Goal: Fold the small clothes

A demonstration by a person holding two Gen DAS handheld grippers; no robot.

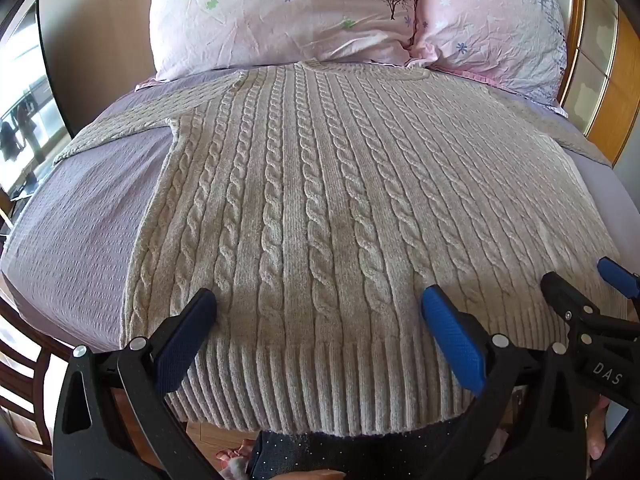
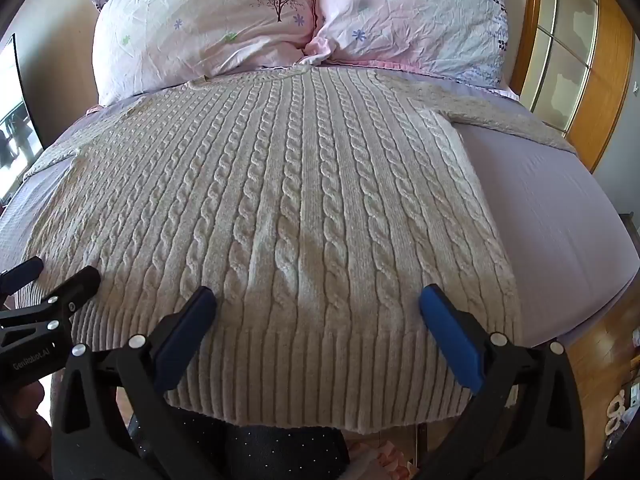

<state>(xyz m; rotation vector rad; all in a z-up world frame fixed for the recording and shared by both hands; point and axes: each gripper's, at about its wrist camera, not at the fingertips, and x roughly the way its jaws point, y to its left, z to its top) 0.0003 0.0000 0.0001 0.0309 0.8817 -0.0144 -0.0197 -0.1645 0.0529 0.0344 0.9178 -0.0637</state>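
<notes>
Cream cable-knit sweater (image 1: 312, 208): lay flat on the lilac textured bedsheet (image 1: 80, 208), ribbed hem hanging over the near edge.
Left gripper (image 1: 318, 308): blue-padded fingers spread wide, hovering over the hem, gripping nothing.
Right gripper (image 2: 318, 306): likewise wide apart above the hem.
Pink floral pillows (image 2: 208, 28): beyond the collar.

Cream cable-knit sweater (image 1: 320, 200), lilac sheet (image 1: 80, 220), pink floral pillows (image 1: 280, 12).
</notes>
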